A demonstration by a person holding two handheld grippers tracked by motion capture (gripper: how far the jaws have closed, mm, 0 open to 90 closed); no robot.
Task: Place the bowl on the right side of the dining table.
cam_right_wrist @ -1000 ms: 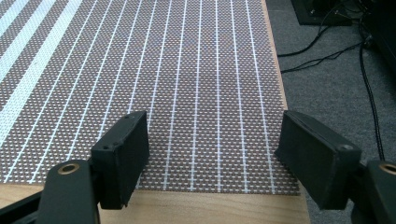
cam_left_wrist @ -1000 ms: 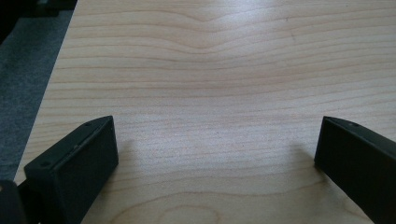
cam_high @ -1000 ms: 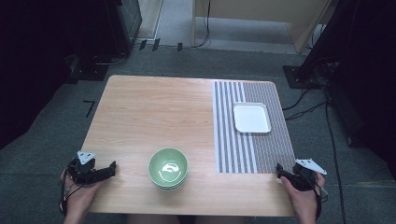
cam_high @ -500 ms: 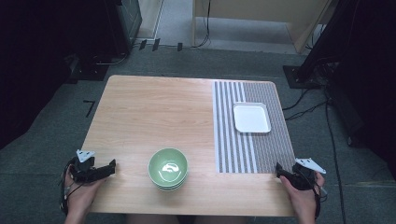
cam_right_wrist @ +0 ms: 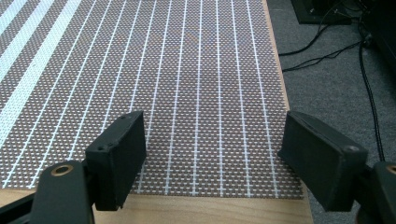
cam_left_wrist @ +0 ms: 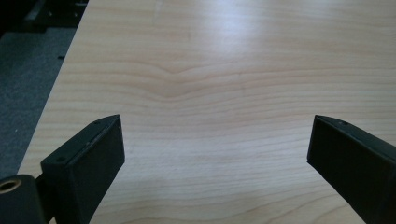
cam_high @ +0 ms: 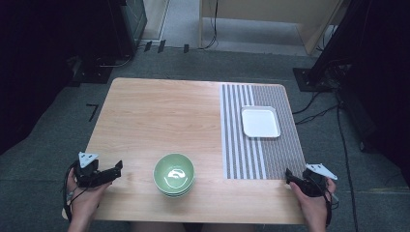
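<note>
**Both grippers parked at the near table edge; almost no change over the last second.**

Against the earlier high views, the left gripper (cam_high: 116,169) and right gripper (cam_high: 289,175) sit in practically the same spots, and the bowls (cam_high: 174,174) and plate (cam_high: 260,121) have not moved. Left gripper (cam_left_wrist: 215,140): jaws spread wide over bare table (cam_left_wrist: 224,70), nothing between them. Right gripper (cam_right_wrist: 212,140): jaws likewise wide, empty, over the near right corner of the striped mat (cam_right_wrist: 187,70). The green bowls stand stacked near the front edge between the two grippers, closer to the left one; the white plate lies on the mat farther back. Judgement: work has not begun; the bowls are the likeliest first pick.
</note>
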